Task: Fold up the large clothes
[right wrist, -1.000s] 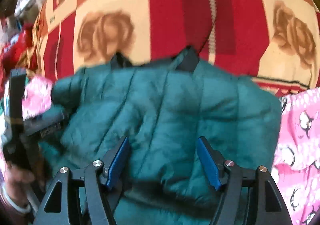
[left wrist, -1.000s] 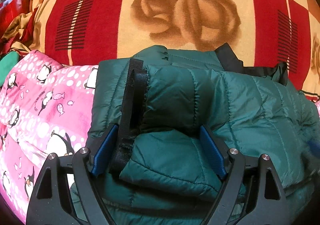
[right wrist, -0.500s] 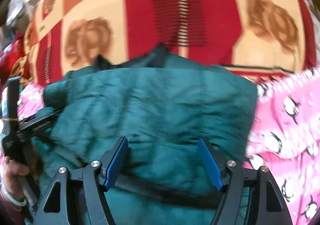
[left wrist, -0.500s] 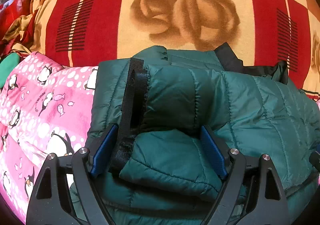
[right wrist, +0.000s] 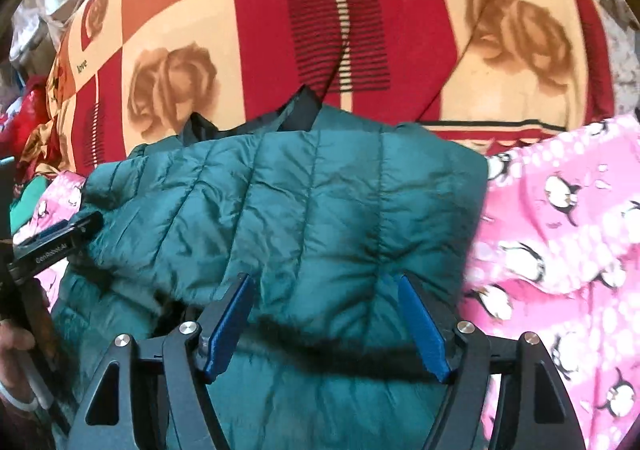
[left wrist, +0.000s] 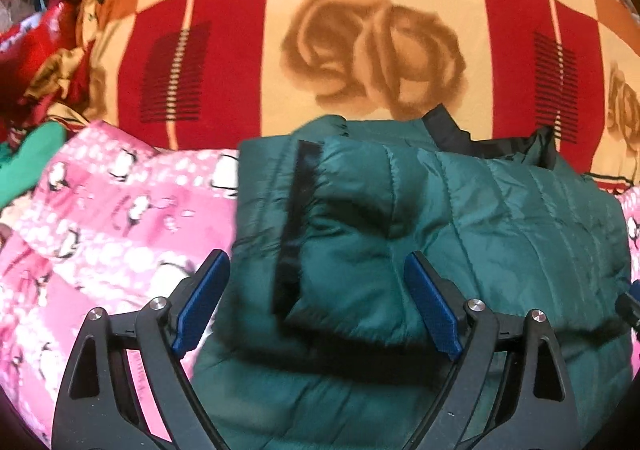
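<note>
Both claws had let go — the left gripper, its jaws opening, and the right gripper hung spread above the green puffer jacket, pads clear of it. It lay folded over the pink penguin blanket, toward the rose-patterned bedspread's near edge. This fold looked finished; next, probably squaring the bundle or fetching another garment.

The word "love" is printed in dark letters on the checked blanket, far beyond the fingers: in the left wrist view once up-left and once up-right, in the right wrist view once at the top and once far left. The left gripper's black bar, left of the right fingers, reads "GenRobot.AI".
</note>
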